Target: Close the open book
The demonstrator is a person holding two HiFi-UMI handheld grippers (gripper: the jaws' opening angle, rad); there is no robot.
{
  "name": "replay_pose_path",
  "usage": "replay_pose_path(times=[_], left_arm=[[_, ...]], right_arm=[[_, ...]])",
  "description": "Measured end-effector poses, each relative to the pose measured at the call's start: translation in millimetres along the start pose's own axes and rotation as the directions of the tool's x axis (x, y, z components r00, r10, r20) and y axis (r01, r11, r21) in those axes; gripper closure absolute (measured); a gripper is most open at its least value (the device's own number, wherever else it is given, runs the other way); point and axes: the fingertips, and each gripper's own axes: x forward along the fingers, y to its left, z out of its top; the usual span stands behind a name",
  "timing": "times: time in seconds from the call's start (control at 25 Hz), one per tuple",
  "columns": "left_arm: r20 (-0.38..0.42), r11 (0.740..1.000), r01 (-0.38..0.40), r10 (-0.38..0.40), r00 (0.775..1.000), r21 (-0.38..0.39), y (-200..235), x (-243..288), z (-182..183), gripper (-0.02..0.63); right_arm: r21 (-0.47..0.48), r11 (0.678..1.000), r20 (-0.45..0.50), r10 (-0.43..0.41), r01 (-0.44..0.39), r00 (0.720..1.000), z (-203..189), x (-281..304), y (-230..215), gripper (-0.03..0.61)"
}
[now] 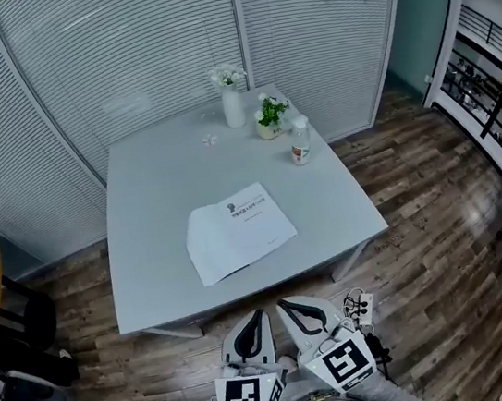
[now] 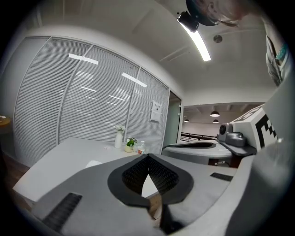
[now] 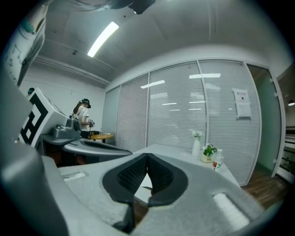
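Book [image 1: 240, 230] lay open, pages up, at the middle of the grey table [image 1: 156, 256], apparently within reach. Left gripper [image 1: 259, 315] and right gripper [image 1: 283, 305] hung side by side short of its near edge, jaws closed and empty, likely poised to approach.

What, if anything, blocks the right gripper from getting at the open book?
Probably nothing, so likely yes. The book lies in the middle of the table; the vase, plant and bottle stand beyond it. The right gripper, fingers shut, hangs short of the near edge, with only bare tabletop between.
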Motion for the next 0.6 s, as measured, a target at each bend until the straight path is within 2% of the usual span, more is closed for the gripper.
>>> replay_pose_path(times=[0.24,0.6], left_arm=[[-0.015,1.0,-0.007,0.007,1.0,-0.015,15,20,2,0.615],[-0.014,1.0,-0.025,0.025,1.0,-0.009,38,79,11,0.615]], right_arm=[[0.007,1.0,-0.024,0.01,-0.01,1.0,-5,21,-11,0.577],[0.027,0.999,-0.013,0.028,-0.027,1.0,-7,67,-61,0.577]])
